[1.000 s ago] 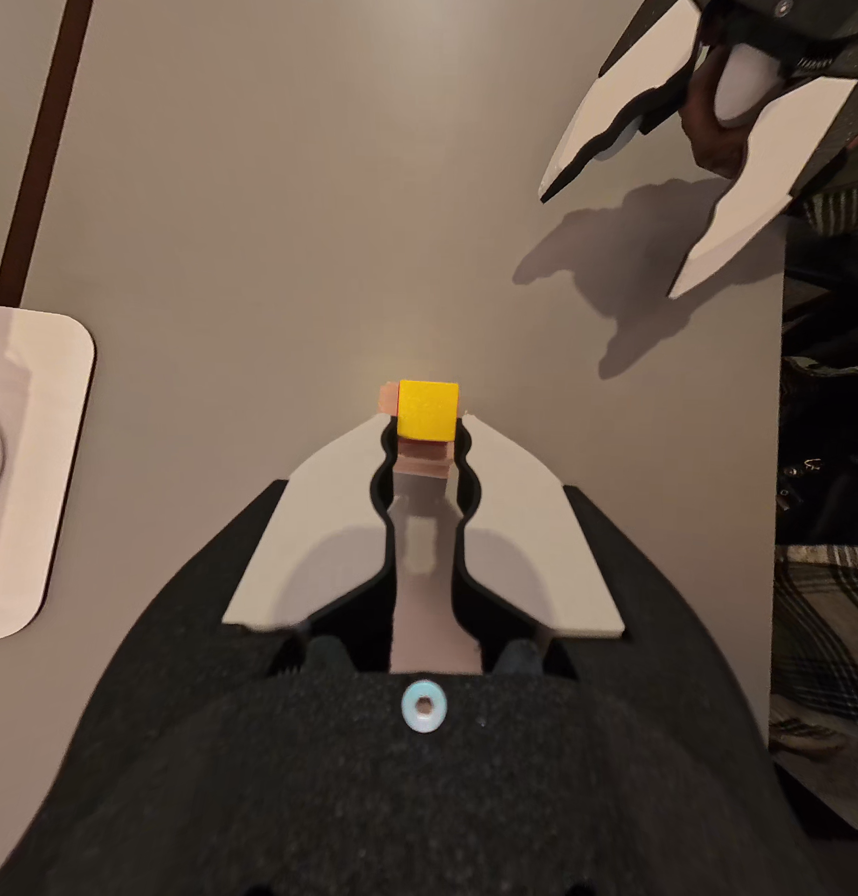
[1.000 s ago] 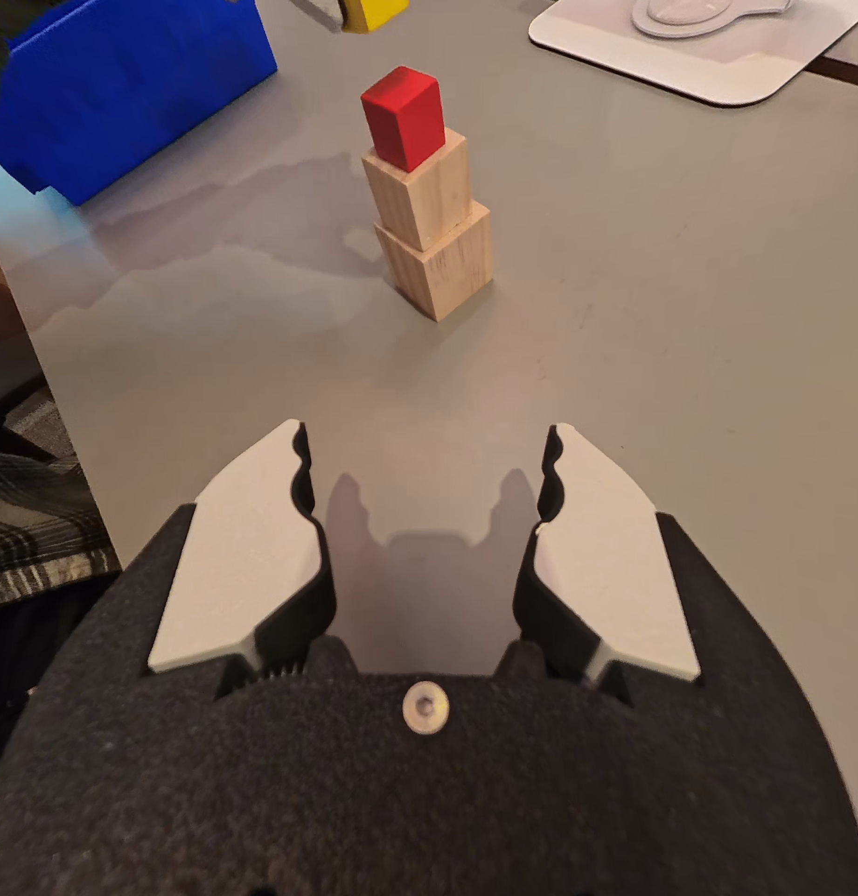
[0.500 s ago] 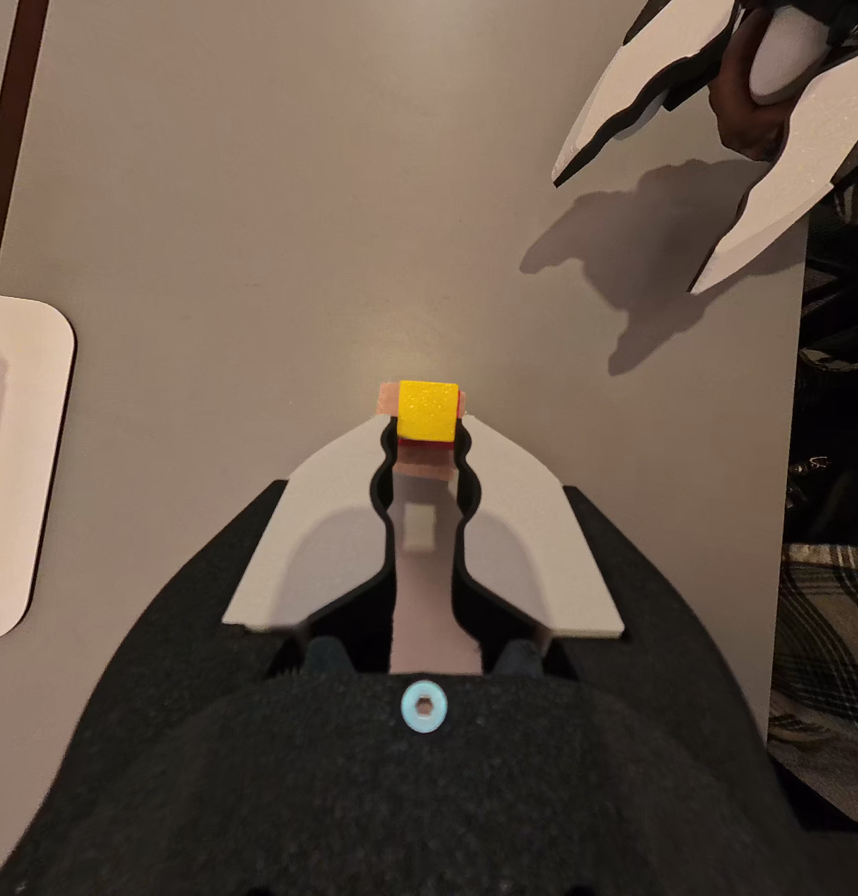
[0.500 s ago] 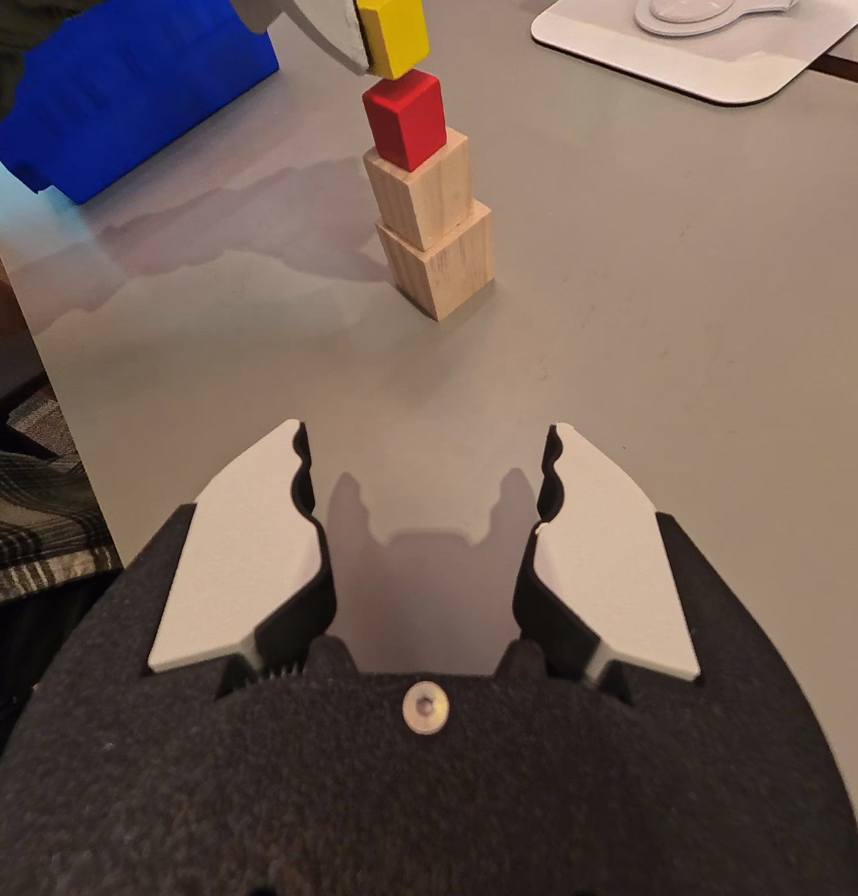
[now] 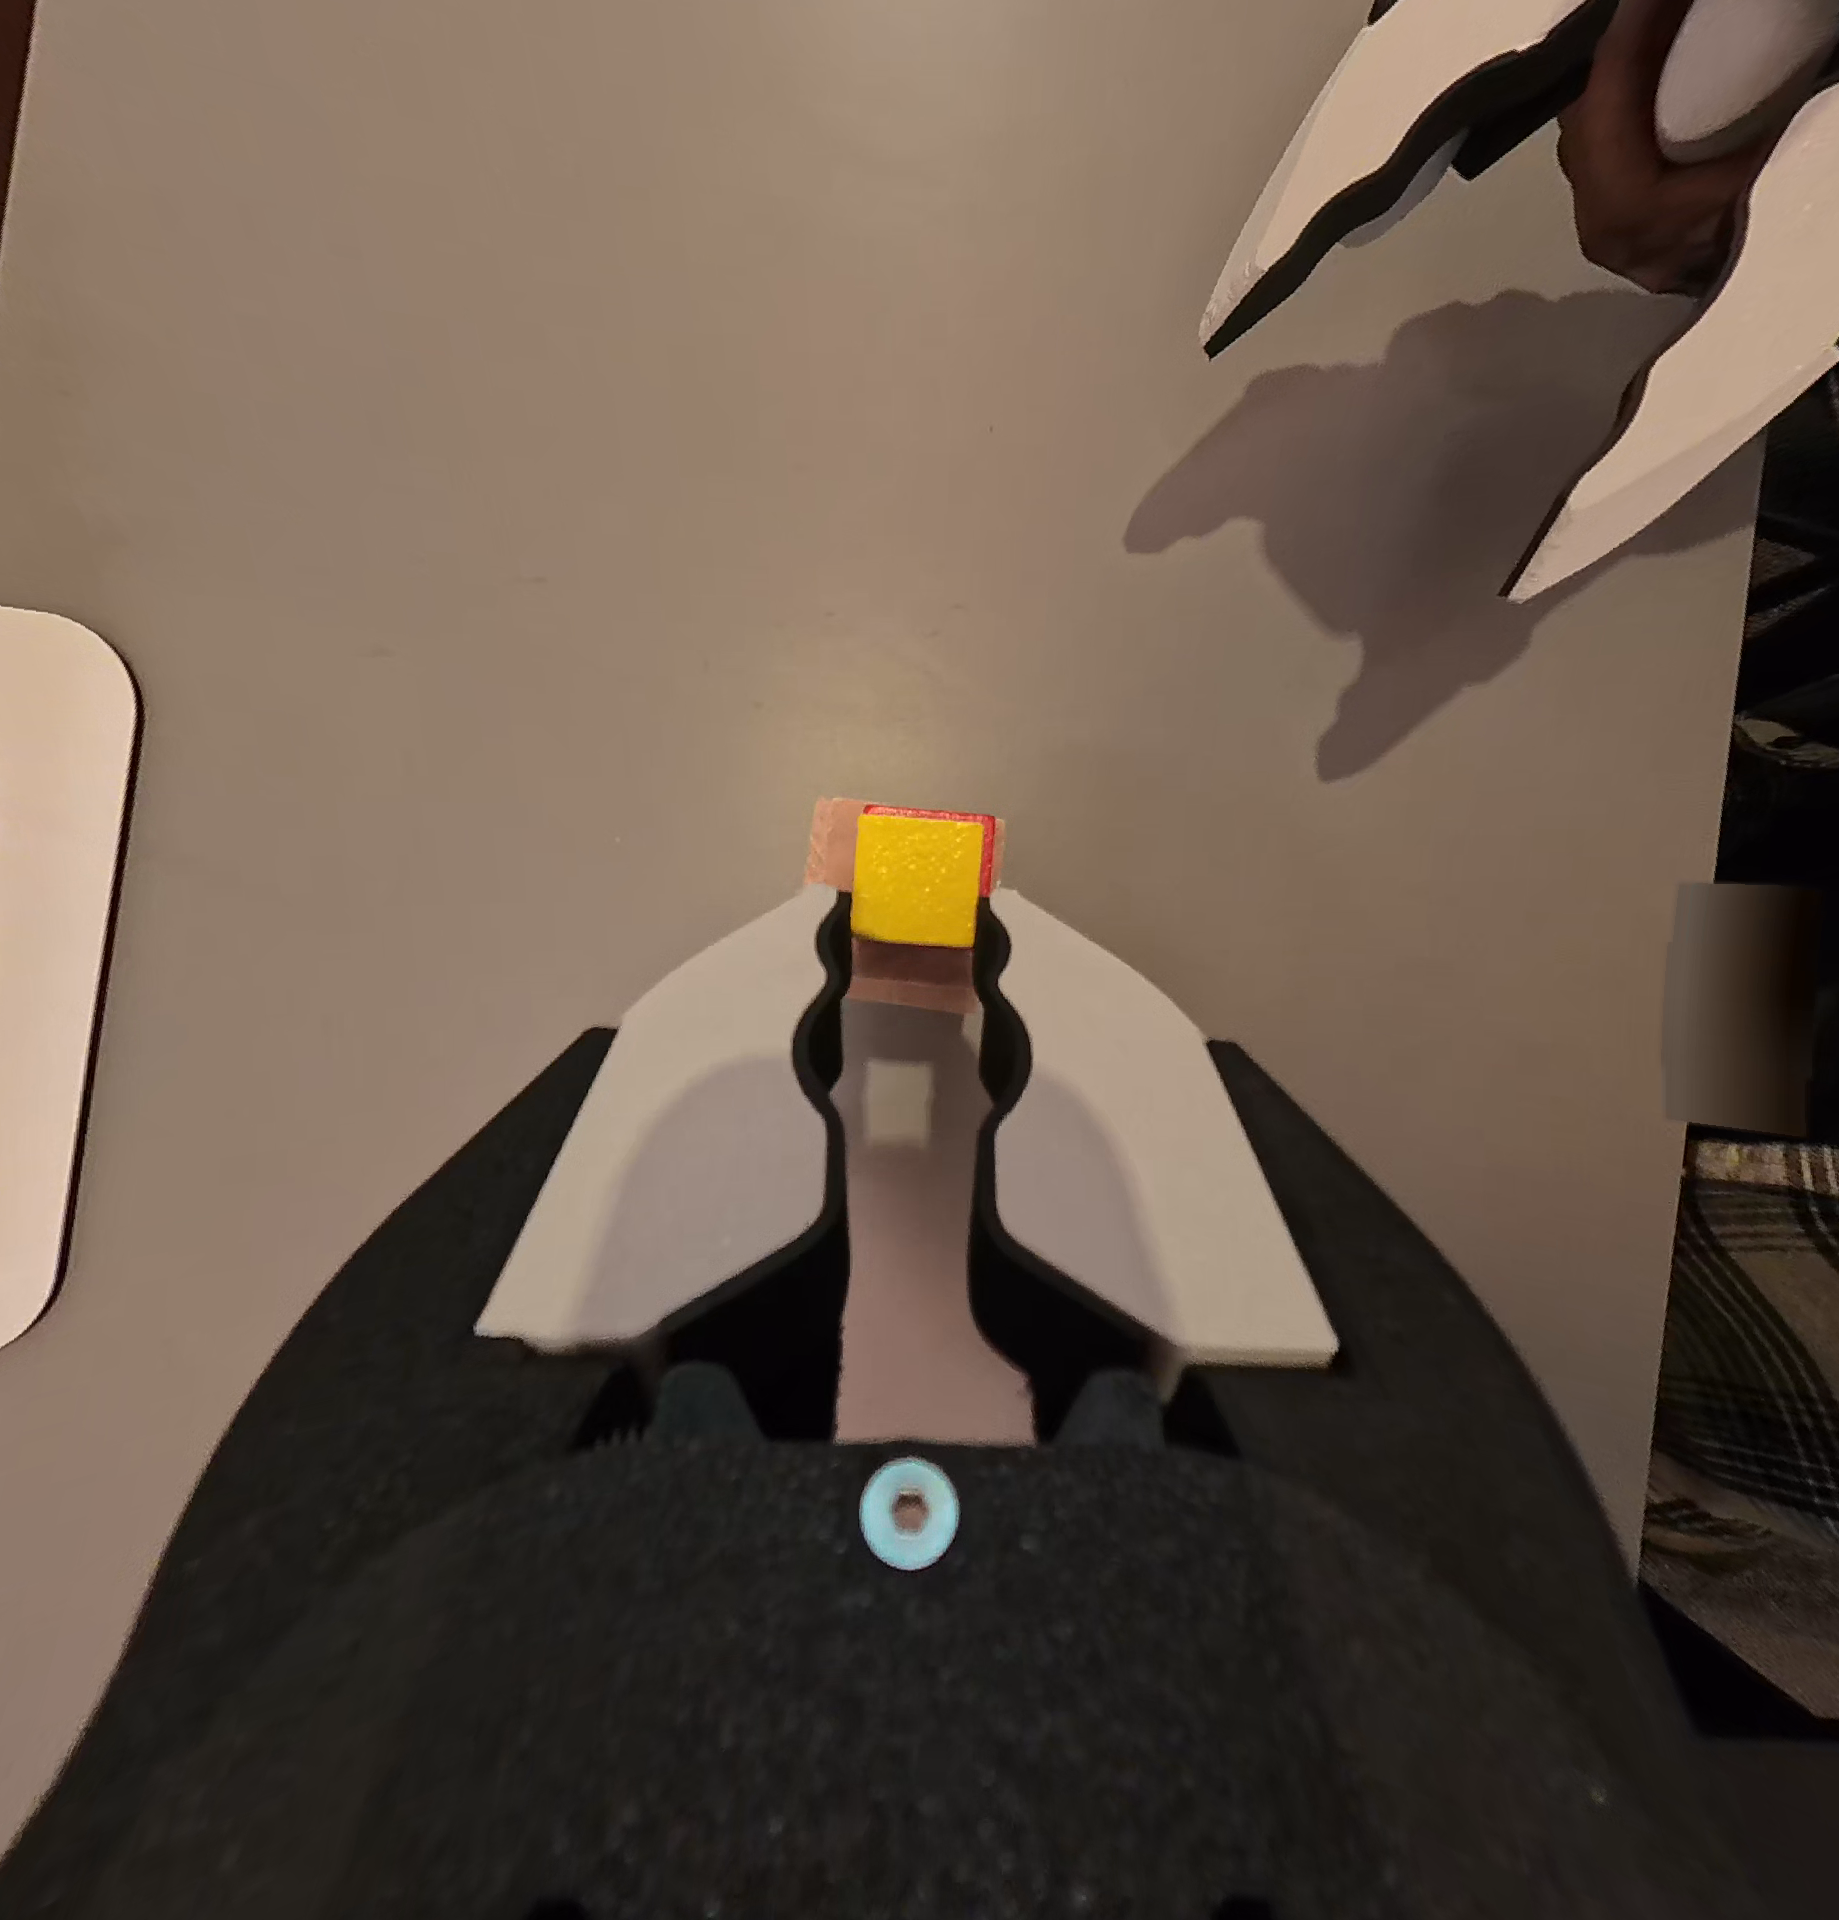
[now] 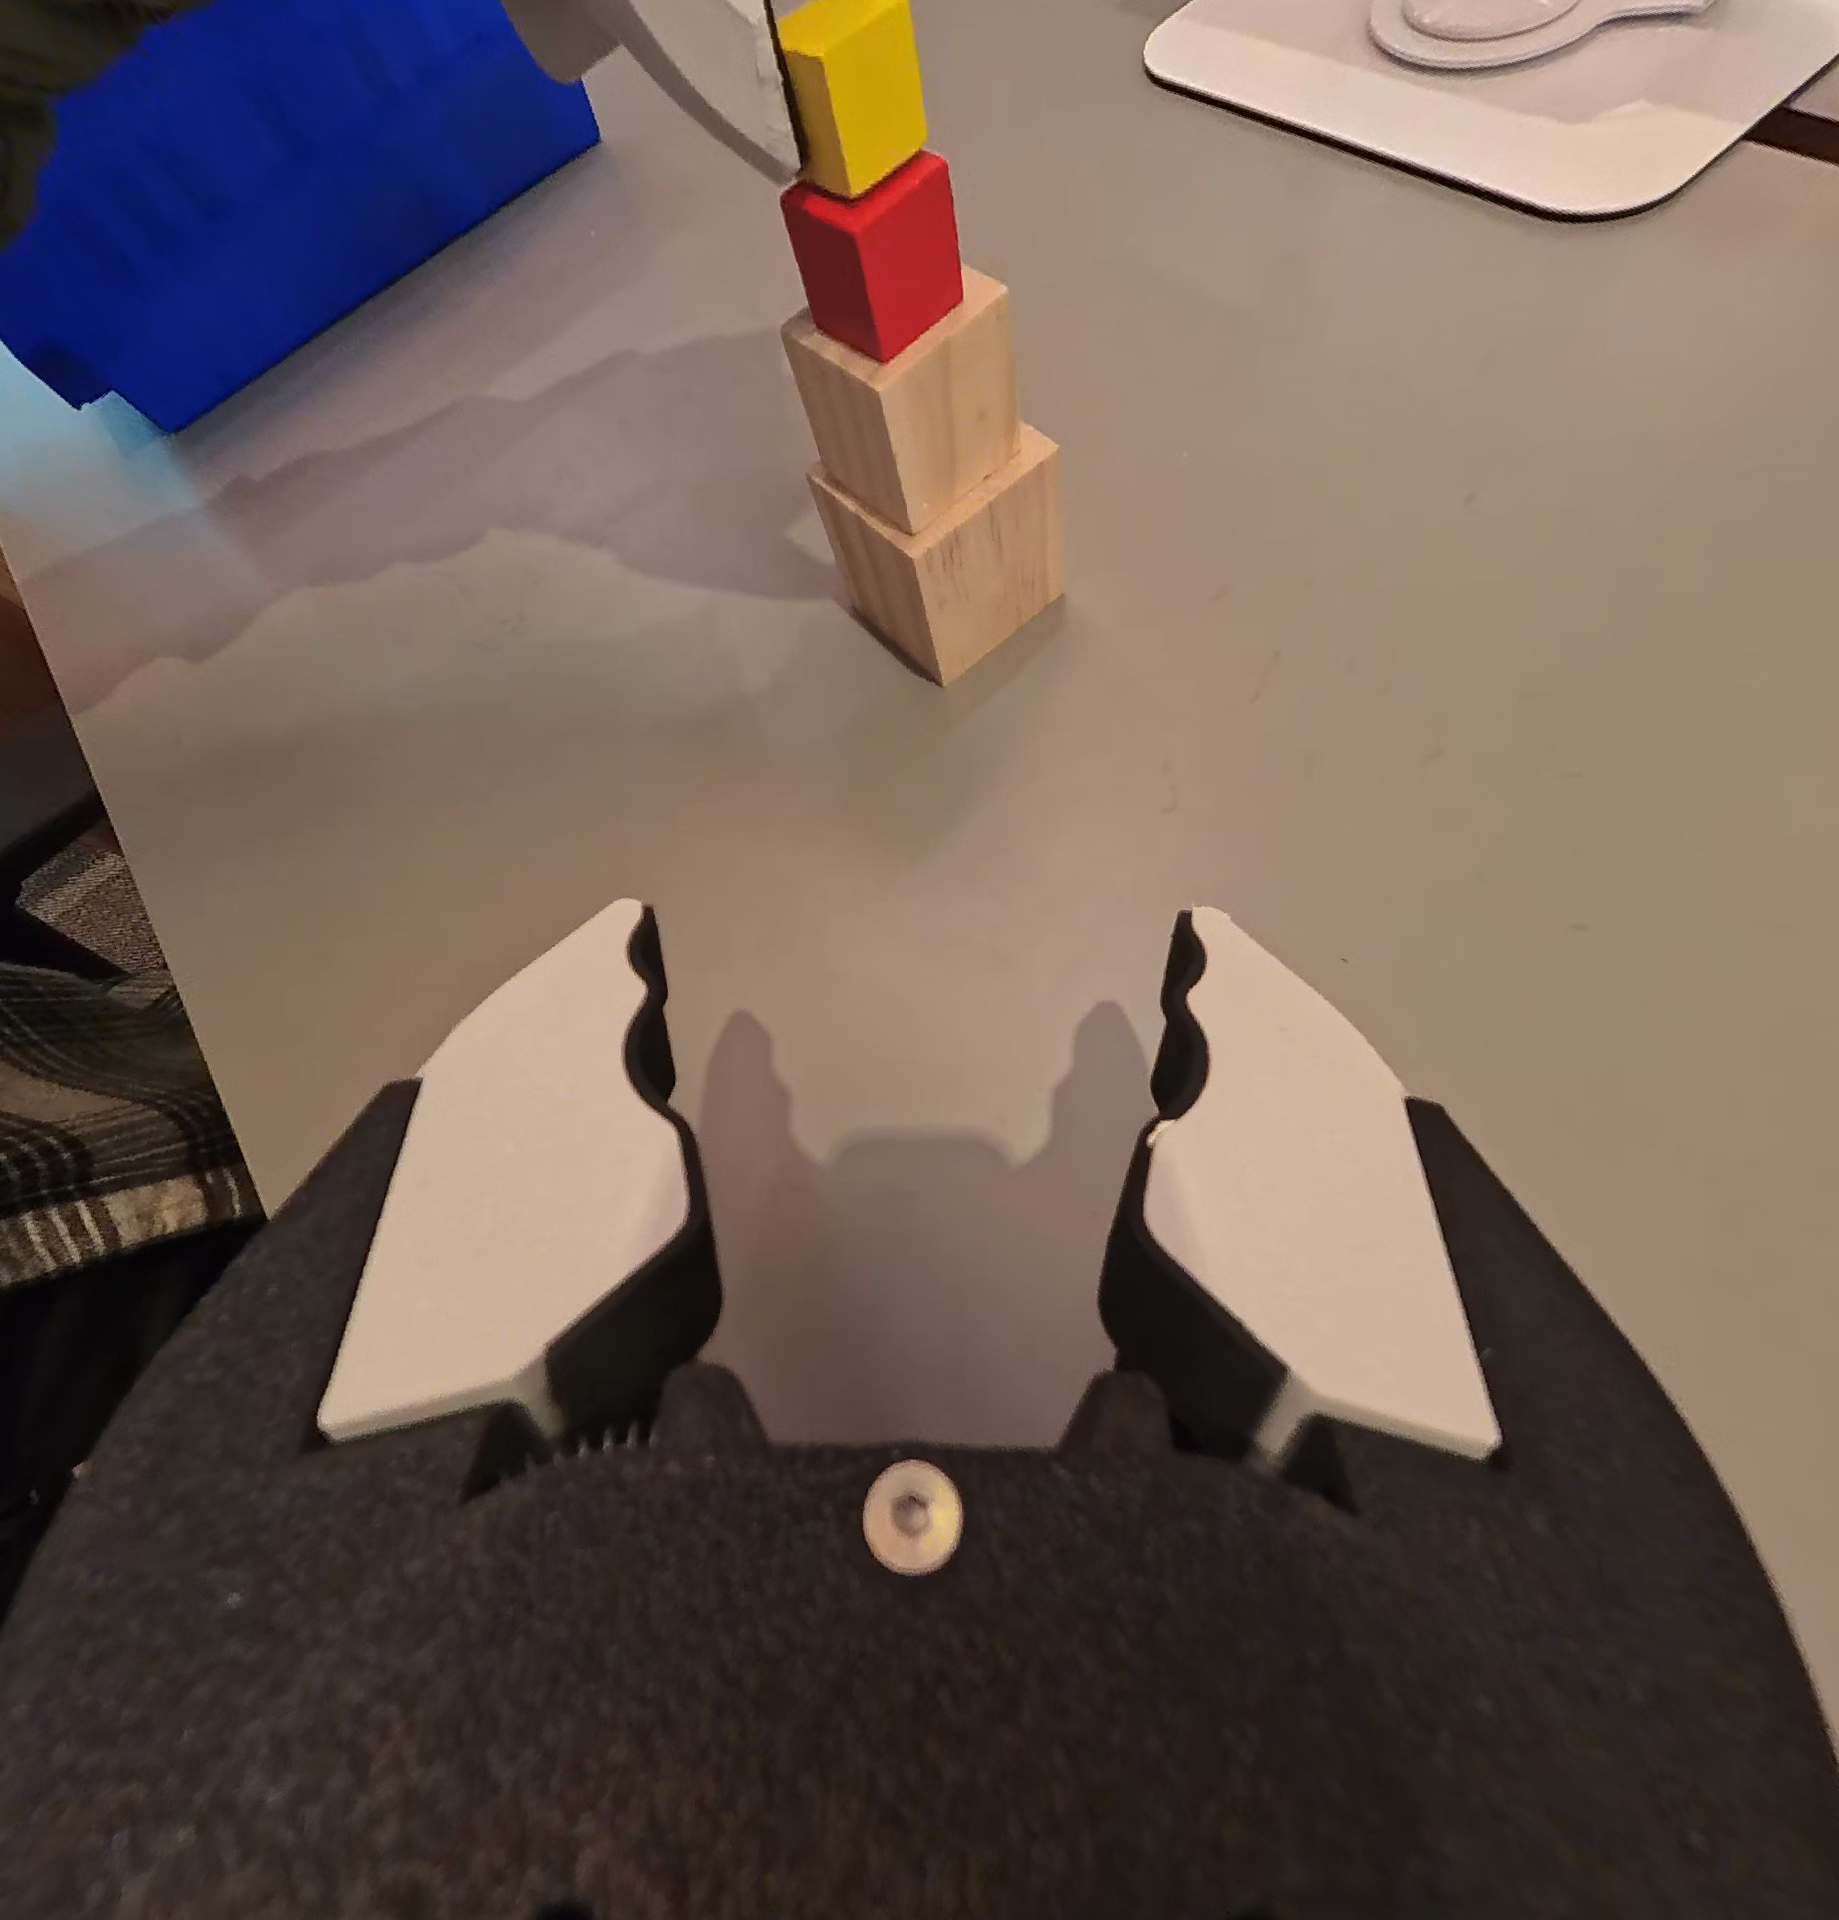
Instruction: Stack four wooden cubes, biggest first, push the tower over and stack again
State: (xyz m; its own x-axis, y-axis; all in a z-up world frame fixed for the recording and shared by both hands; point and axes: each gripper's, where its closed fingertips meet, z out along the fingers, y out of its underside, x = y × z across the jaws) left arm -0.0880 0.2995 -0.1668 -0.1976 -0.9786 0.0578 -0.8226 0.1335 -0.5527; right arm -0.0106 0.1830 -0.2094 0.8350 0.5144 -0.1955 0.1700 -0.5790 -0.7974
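Yellow cube (image 6: pixel 861 94) sits atop the red cube (image 6: pixel 879 255); only my right wrist view shows the two plain wooden cubes (image 6: pixel 920 488) beneath. My left gripper (image 5: pixel 913 914) clamps it; right gripper (image 6: pixel 915 997) gapes empty.

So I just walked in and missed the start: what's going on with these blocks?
A person is stacking cubes with two handheld grippers. The left gripper is shut on the small yellow cube, holding it at the top of the tower, on or just above the red cube, which sits on two plain wooden cubes. The right gripper is open and empty, apart from the tower.
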